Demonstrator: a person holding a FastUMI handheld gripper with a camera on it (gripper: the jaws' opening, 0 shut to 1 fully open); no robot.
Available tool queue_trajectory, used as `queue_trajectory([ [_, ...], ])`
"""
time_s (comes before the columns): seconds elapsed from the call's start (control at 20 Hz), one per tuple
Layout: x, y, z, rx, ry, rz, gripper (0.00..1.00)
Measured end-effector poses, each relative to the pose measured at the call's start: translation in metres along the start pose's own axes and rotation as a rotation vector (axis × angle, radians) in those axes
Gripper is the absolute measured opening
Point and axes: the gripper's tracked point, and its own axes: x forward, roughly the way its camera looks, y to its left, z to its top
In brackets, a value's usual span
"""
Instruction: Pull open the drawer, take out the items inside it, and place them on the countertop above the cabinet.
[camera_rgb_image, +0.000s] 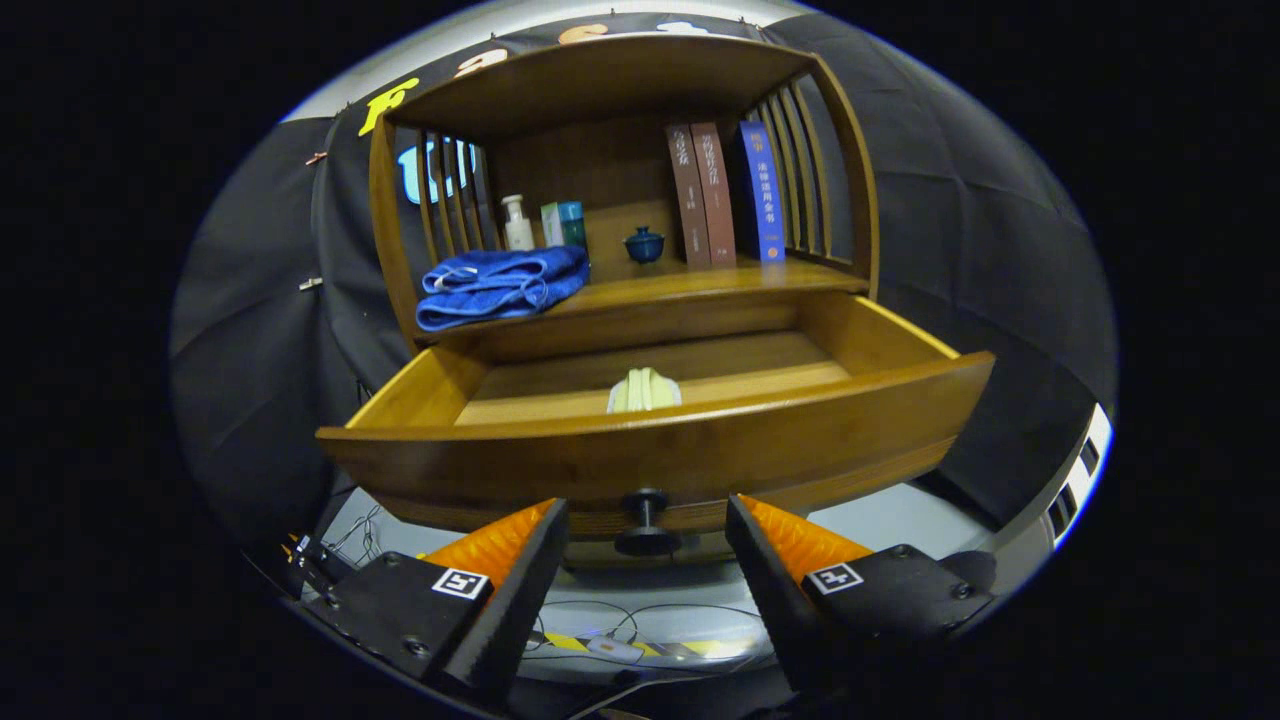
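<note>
The drawer (655, 440) stands pulled well out of the wooden cabinet (620, 180), its curved front just ahead of the fingers. A dark round knob (645, 520) sticks out of that front and sits in the gap between the two fingers, touched by neither. Inside the drawer, beyond the front wall and straight ahead of the gripper (647, 540), lies a pale folded cloth (643, 391) on the drawer floor, close behind the front wall.

The gripper's fingers are spread apart and grip nothing.

Beyond the drawer, the countertop (700, 285) carries a folded blue towel (500, 285) ahead and to the left. Behind the towel stand a white bottle (517, 224) and a green-and-white box (564, 224), near each other. A small blue lidded cup (644, 244) sits farther back near the middle. To the right of it, three books (725, 195) stand upright, leaning slightly, beside the slatted side panel.

Below the fingers, cables (620, 625) lie on a pale floor.
</note>
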Motion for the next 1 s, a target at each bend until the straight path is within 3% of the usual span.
queue_trajectory([
  [0.25,0.014,0.012,0.084,0.026,-0.117,0.05,0.99],
  [0.45,0.067,0.009,0.11,-0.018,-0.016,0.018,0.99],
  [0.7,0.123,0.01,0.1,-0.033,0.218,0.006,0.99],
  [1.0,0.168,-0.003,0.057,-0.027,0.462,-0.051,0.99],
])
